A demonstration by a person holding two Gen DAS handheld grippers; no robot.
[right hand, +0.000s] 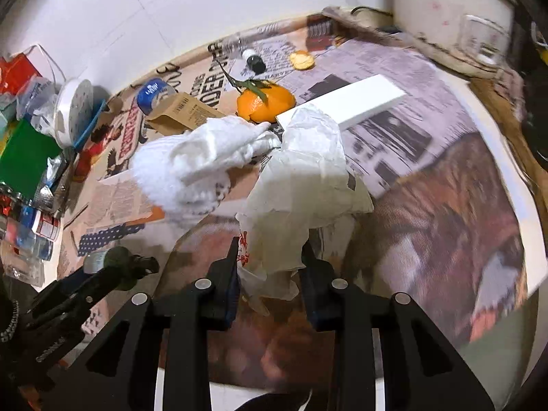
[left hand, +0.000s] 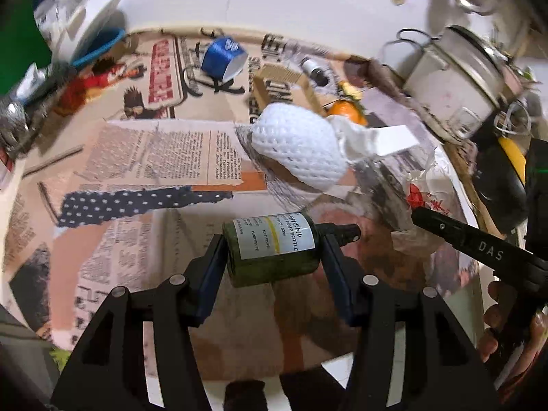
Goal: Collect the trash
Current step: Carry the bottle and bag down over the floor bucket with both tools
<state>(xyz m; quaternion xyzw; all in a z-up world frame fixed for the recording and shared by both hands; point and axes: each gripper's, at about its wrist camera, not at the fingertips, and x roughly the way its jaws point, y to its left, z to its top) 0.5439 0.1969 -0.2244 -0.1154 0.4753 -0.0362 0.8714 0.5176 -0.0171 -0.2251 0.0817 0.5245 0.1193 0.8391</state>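
Green pump bottle (left hand: 270, 248) lying crosswise, label up, clamped at both ends by left hand-held gripper (left hand: 272, 257); nozzle poking out toward 3 o'clock past the right pad. Appears lifted slightly off the counter (left hand: 144, 157), though contact underneath cannot be told.

Crumpled white plastic bag (right hand: 301, 185) with red print pinched at its lower edge by right hand-held gripper (right hand: 270, 267); bulk of bag billowing up toward 12 o'clock, above the fingers. Both grippers thus clenched on trash, none released.

Beyond the bag, at 11 o'clock in right wrist view: white foam fruit net (right hand: 178, 171), touching the bag's upper fold. Farther at 12 o'clock: tangerine (right hand: 265, 101) with leaf, white flat box (right hand: 356, 99) leaning just beside it, brown carton (right hand: 185, 113) at 10 o'clock, blue-wrapped roll (right hand: 152, 94) near it. Rice cooker (right hand: 452, 17) at 1 o'clock, well apart. Newspaper-print covering over the whole counter.

Step in hand, judged: pickup of two items at once, bottle and bag, both secured. No bin visible in either view. Next move calls for lifting both clear, keeping the bag's loose bulk off the foam net and box, then carrying to a receptacle; remaining litter still uncollected.
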